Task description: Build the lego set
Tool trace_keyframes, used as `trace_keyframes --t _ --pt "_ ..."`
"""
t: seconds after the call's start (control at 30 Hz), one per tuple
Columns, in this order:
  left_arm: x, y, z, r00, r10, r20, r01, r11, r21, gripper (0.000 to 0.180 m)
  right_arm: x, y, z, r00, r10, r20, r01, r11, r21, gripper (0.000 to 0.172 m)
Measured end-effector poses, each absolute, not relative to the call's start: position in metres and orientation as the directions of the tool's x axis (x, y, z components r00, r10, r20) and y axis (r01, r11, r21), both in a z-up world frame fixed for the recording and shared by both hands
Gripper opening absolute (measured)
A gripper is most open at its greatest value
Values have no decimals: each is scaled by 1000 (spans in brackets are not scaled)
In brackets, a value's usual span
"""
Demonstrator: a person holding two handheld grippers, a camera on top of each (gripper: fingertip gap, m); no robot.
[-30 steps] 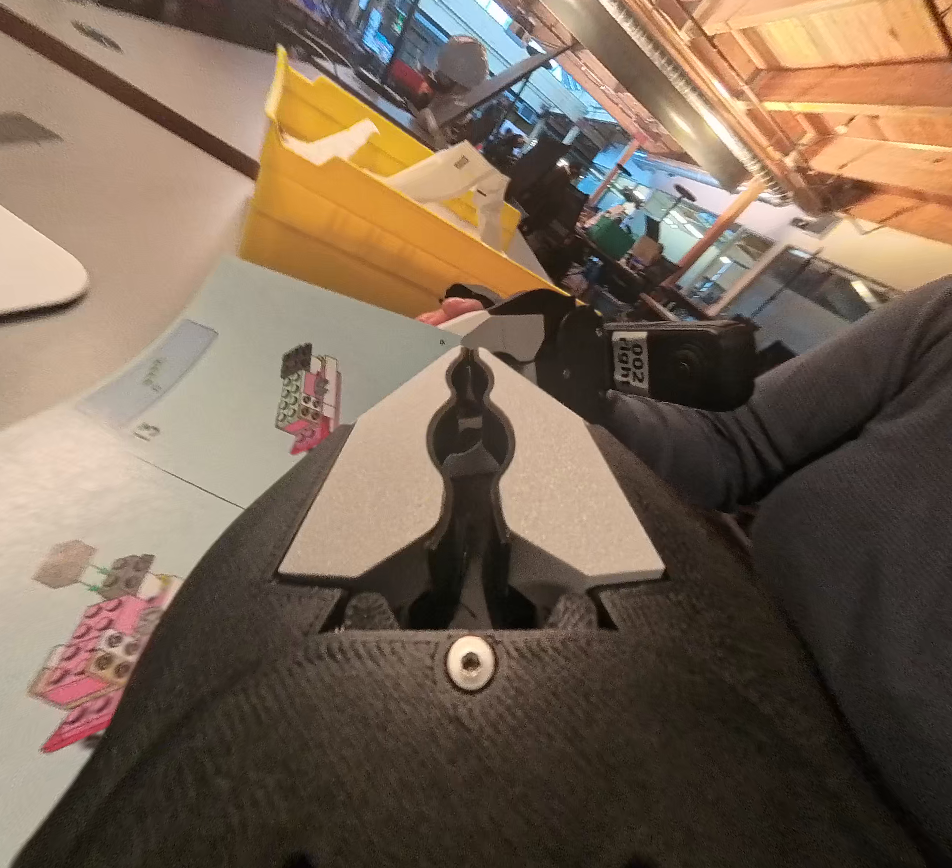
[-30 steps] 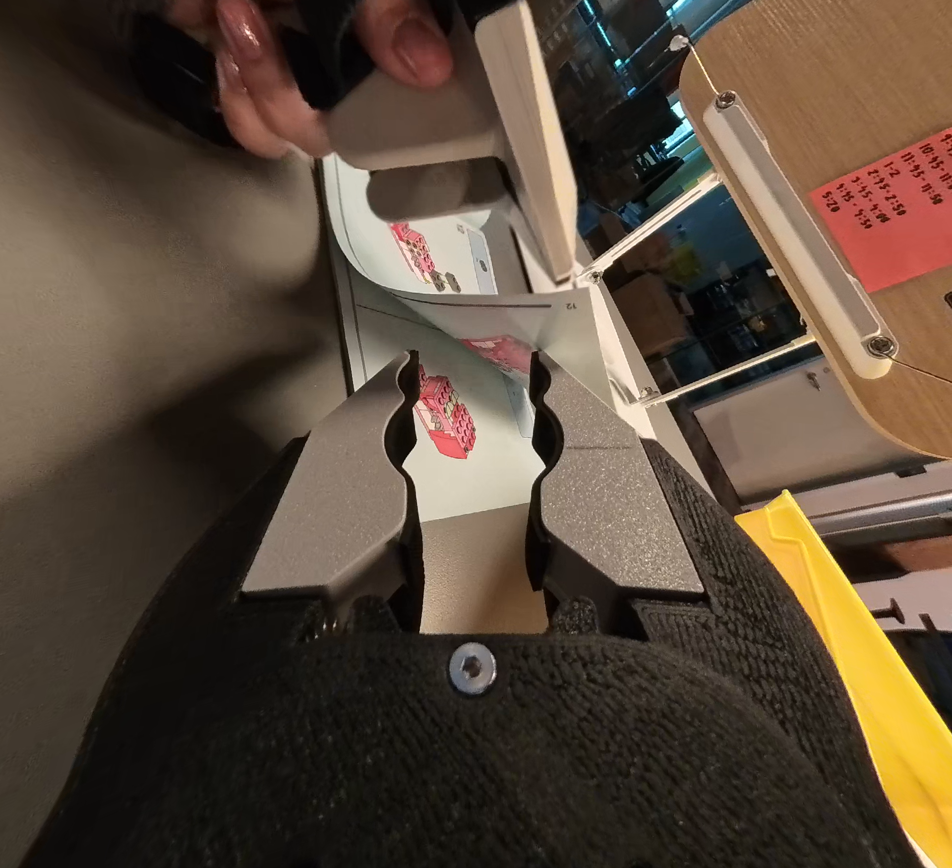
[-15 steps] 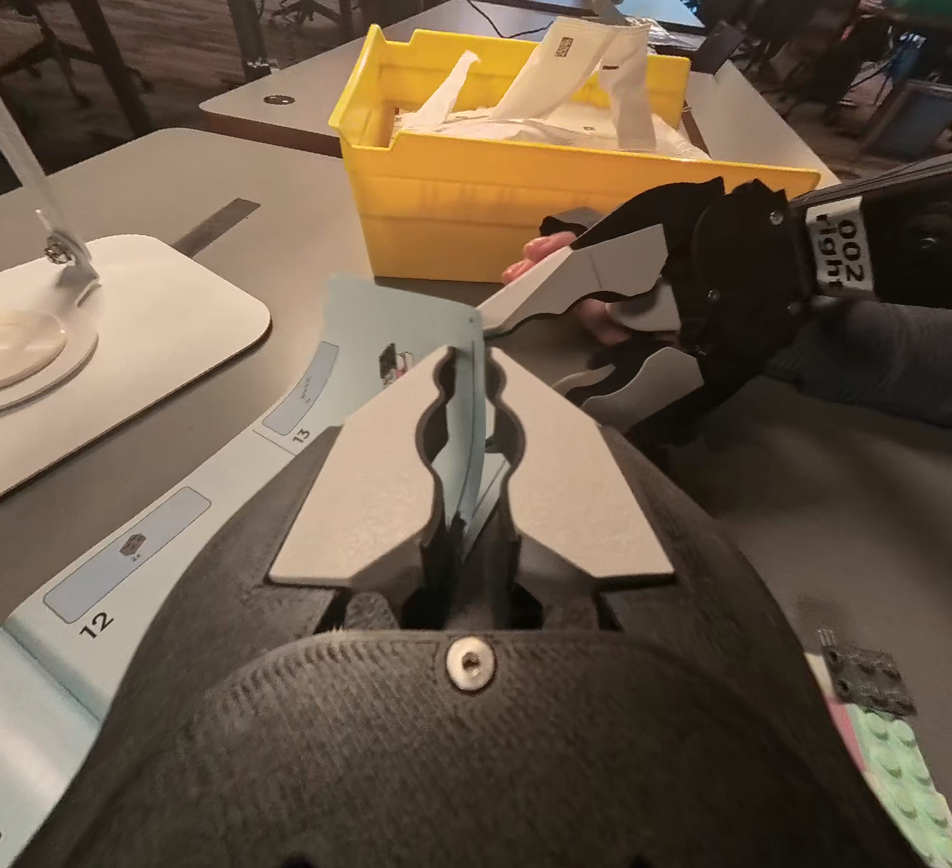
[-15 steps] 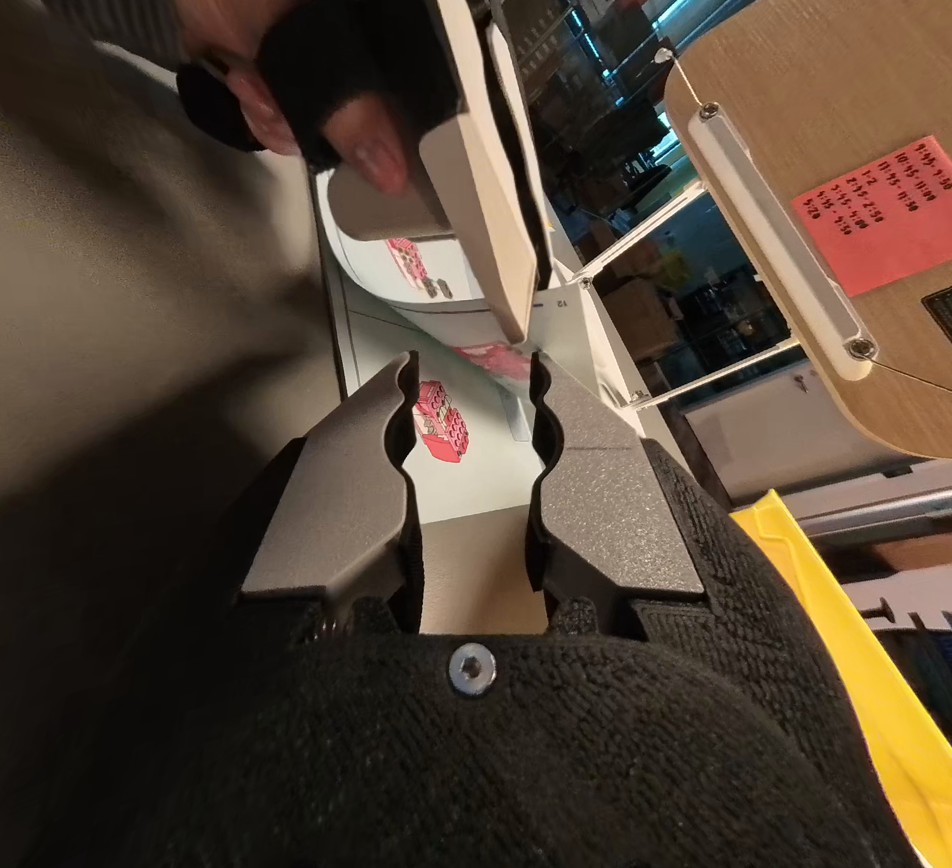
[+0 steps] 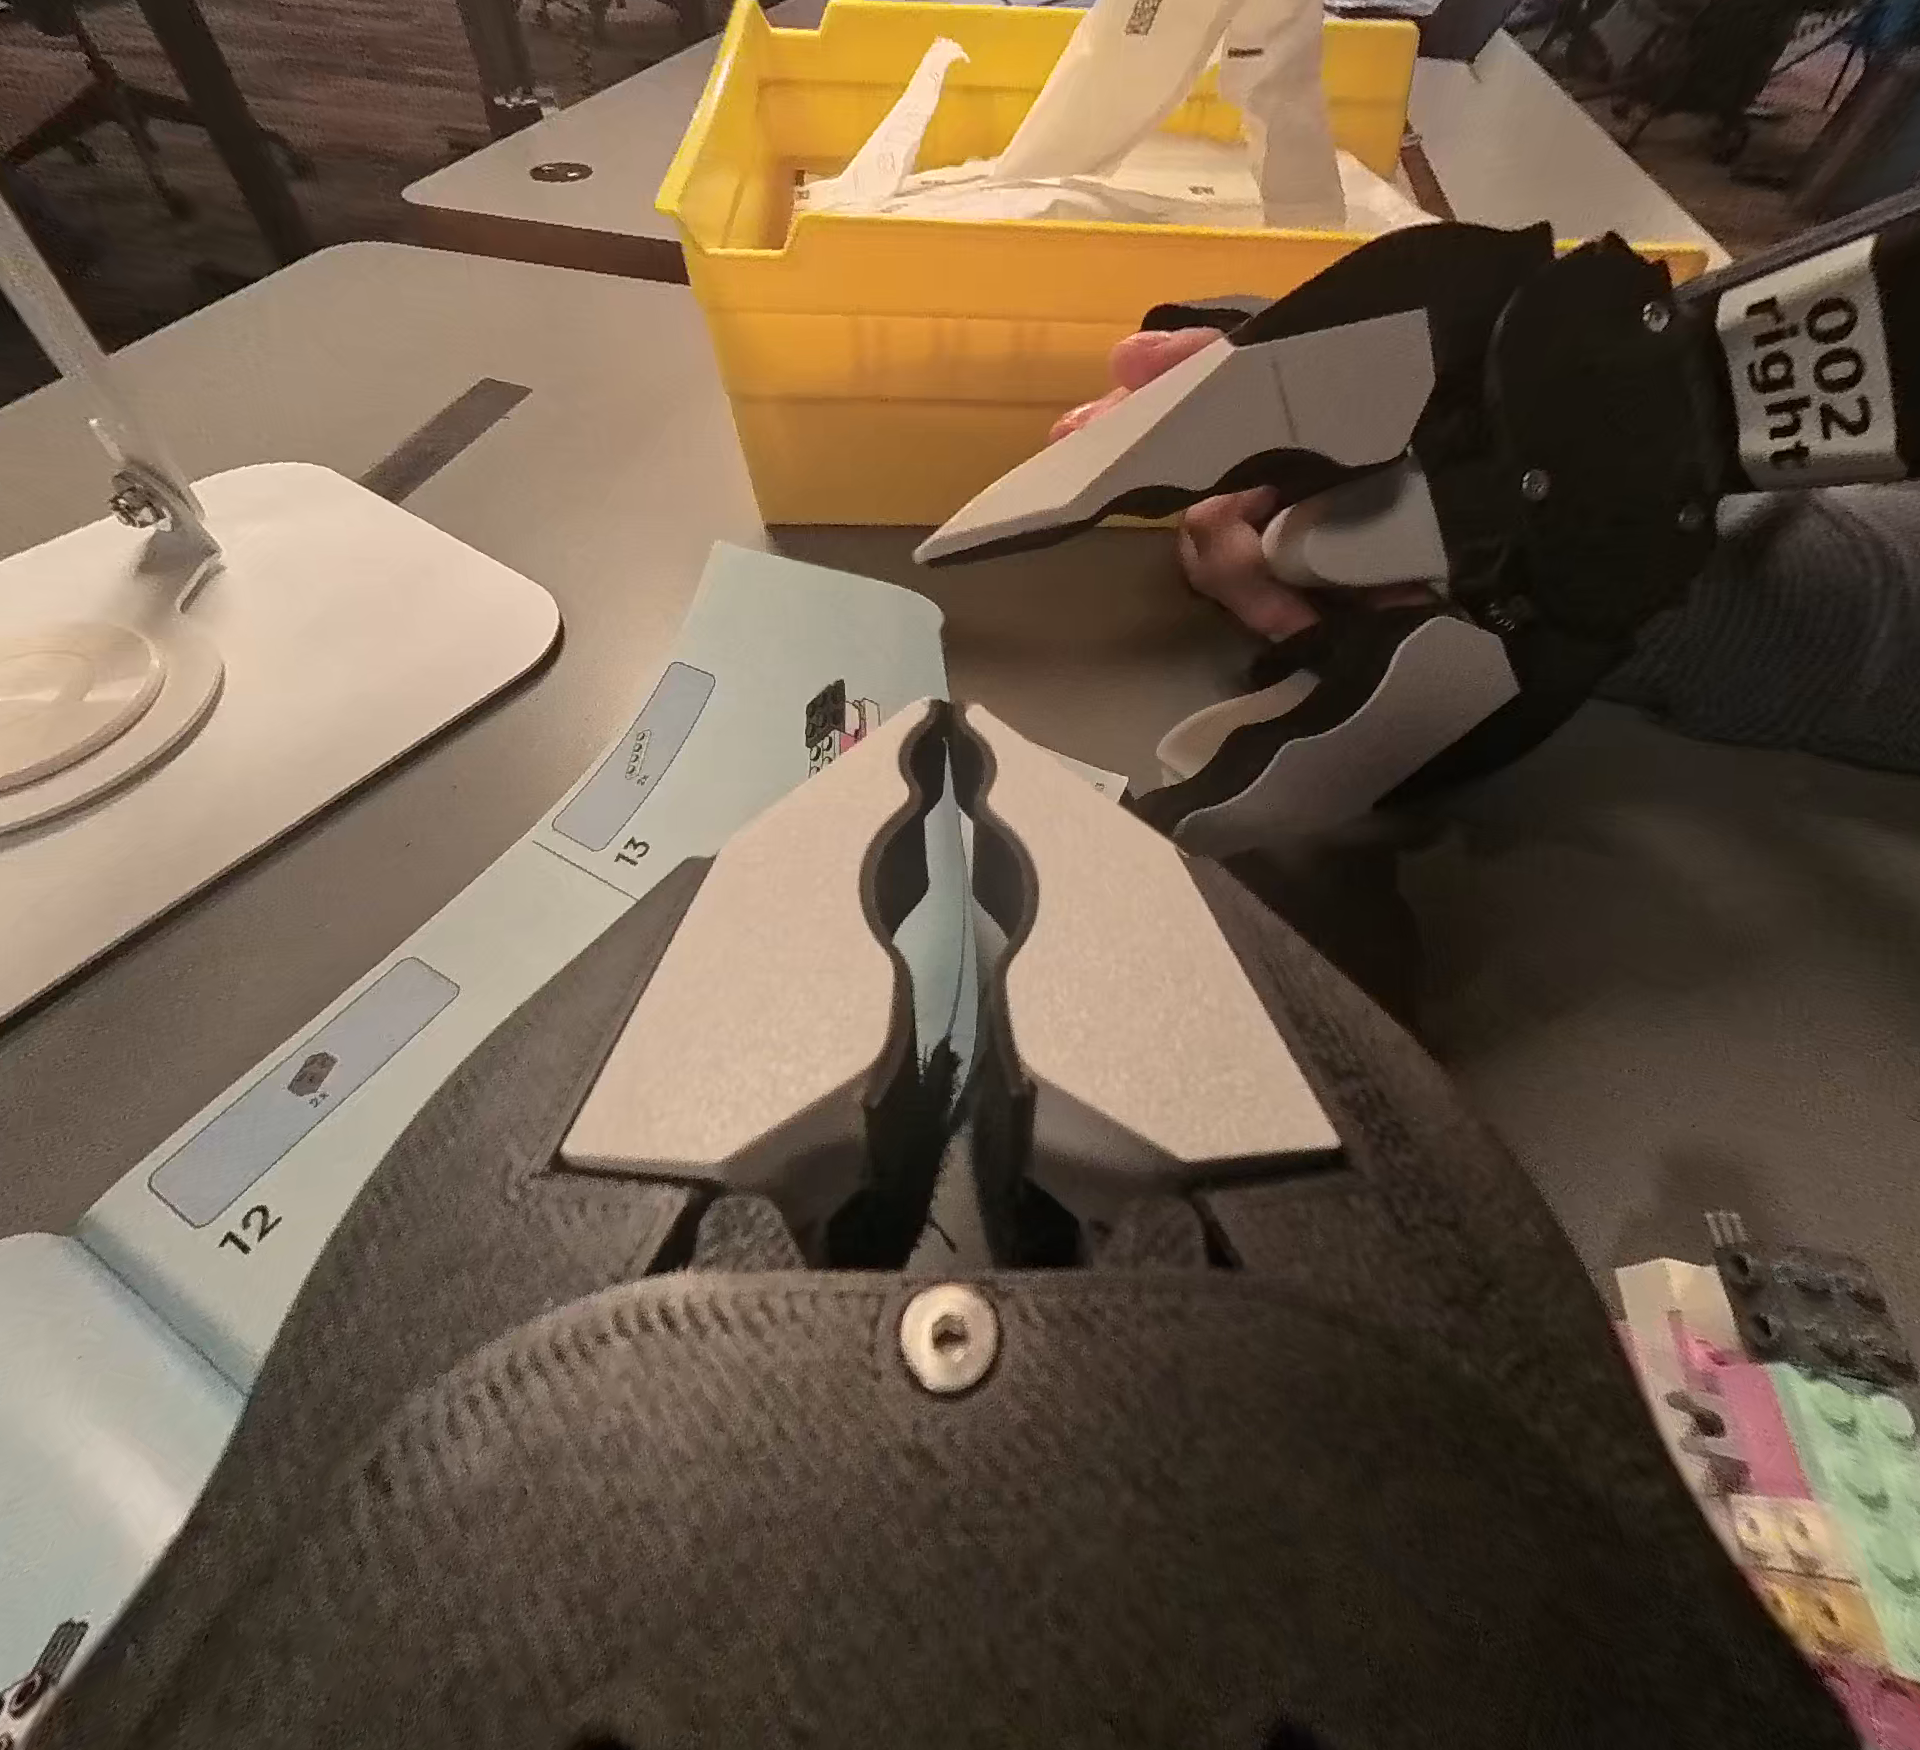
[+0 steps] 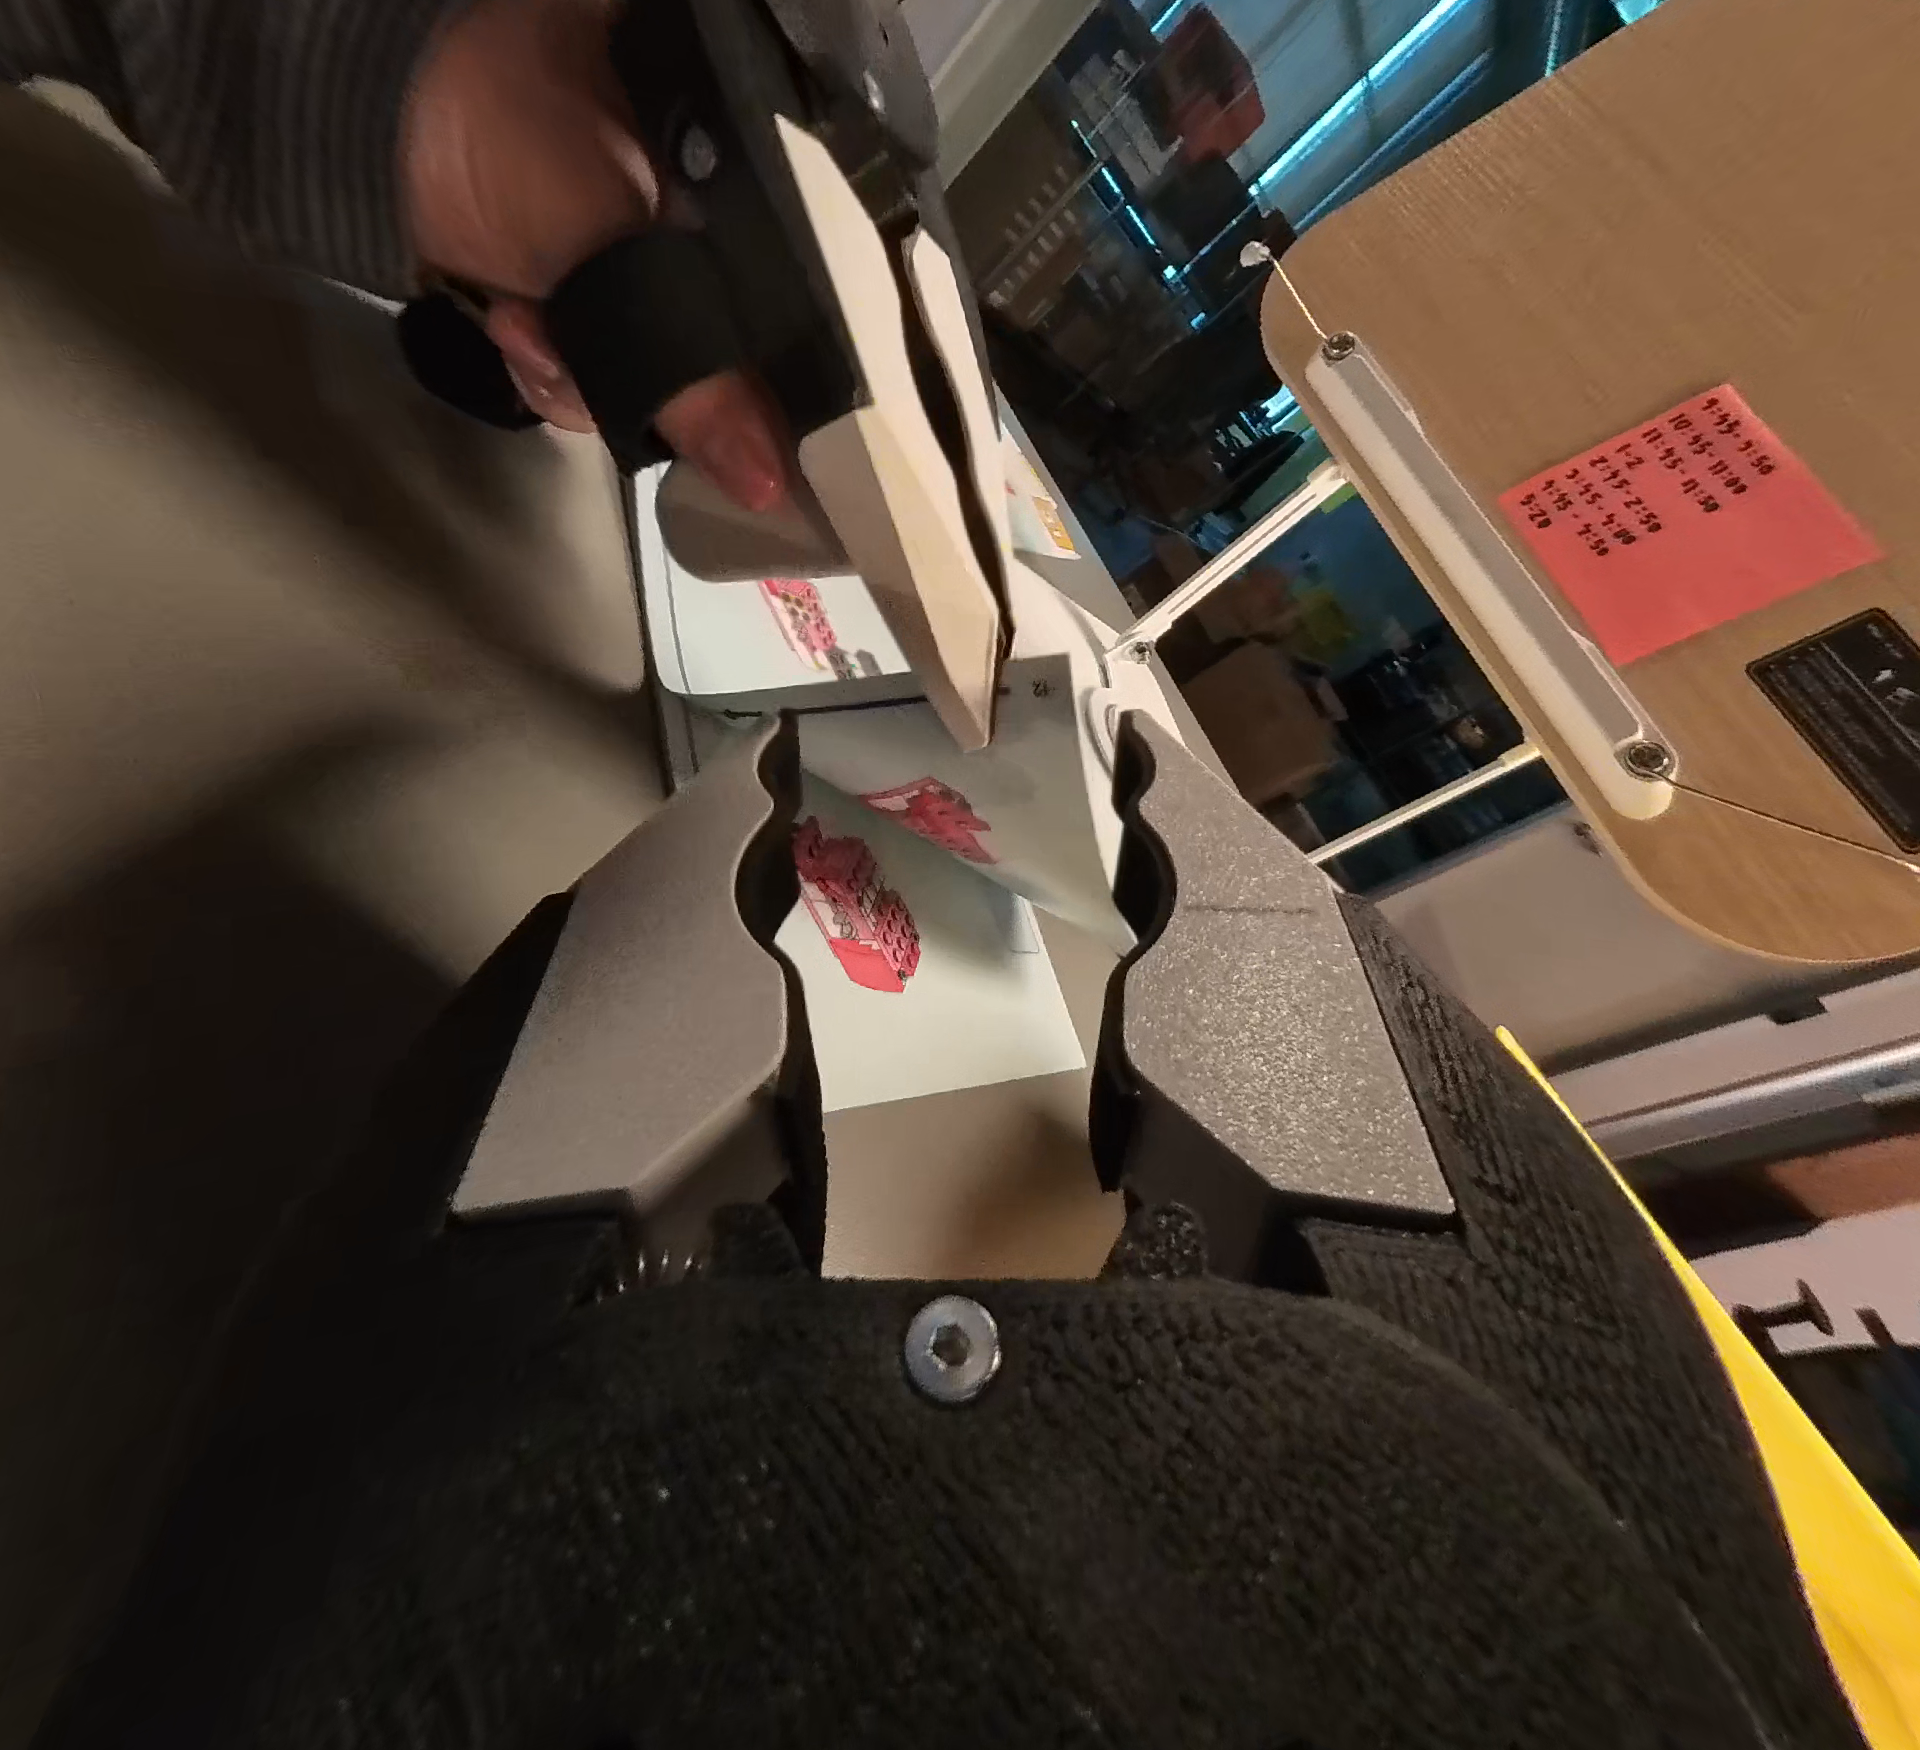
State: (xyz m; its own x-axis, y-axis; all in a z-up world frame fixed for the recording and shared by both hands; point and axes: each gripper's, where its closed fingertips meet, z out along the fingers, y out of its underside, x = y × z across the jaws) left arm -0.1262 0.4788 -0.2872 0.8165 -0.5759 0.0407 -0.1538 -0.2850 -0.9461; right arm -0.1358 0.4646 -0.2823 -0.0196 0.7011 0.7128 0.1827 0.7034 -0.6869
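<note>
My left gripper point(image 5: 943, 713) is shut on a pale blue page point(image 5: 940, 921) of a brick-building instruction booklet point(image 5: 748, 661) that lies open on the grey table point(image 5: 1662, 973). The page runs upright between its pads. In the right wrist view the left gripper point(image 6: 977, 713) pinches the top edge of the lifted, curling page point(image 6: 997, 827). My right gripper point(image 6: 956, 744) is open, one finger on each side of that page without pressing it, above the flat booklet page point(image 6: 935, 1025). It also shows open in the left wrist view point(image 5: 1049, 661).
A yellow bin point(image 5: 987, 370) with white bags stands behind the booklet; its edge shows in the right wrist view point(image 6: 1818, 1544). A white stand base point(image 5: 312, 620) lies at left. A pink and green brick assembly point(image 5: 1787, 1451) sits at bottom right. A wooden board with a pink note point(image 6: 1610, 453) hangs overhead. Both grippers' tips are close together, under 4 cm apart.
My left gripper swung down from pointing at the ceiling, opened slightly around the booklet page, then shut on it and lifted it. My right gripper's jaws opened wider.
</note>
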Motion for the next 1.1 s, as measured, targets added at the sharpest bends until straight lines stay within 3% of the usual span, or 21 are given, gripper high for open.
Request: trace_keyframes --t 1.1 --pt "-129 479 -288 818 -563 118 -83 -318 -944 0 -136 461 -289 -59 694 718 192 714 -674 51"
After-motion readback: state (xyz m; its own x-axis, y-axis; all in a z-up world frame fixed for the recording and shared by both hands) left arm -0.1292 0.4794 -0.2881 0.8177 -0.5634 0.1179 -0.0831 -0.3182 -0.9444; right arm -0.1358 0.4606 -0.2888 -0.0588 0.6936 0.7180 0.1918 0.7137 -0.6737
